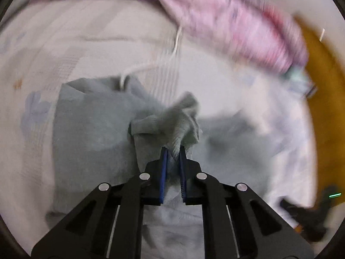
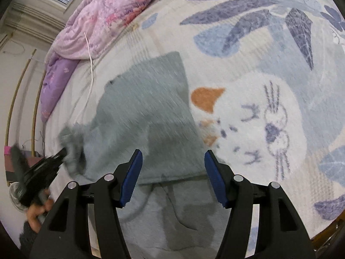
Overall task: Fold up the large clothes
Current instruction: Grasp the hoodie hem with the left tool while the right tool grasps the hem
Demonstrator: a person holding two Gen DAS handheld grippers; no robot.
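A grey-green garment [image 2: 148, 116] lies spread on the bed, partly folded. My left gripper [image 1: 173, 151] is shut on a bunched edge of the garment [image 1: 170, 118] and holds it lifted above the rest of the cloth. That gripper also shows in the right wrist view [image 2: 64, 151] at the garment's left side, blurred. My right gripper [image 2: 172, 157] is open and empty, hovering just above the near part of the garment.
The bed cover [image 2: 269, 112] has a blue leaf and cat print. A pink floral quilt [image 2: 112, 15] and a purple pillow [image 2: 56, 82] lie at the bed's far side. A thin white cord [image 2: 90, 64] runs beside the garment. A yellow-brown surface [image 1: 323, 108] borders the bed.
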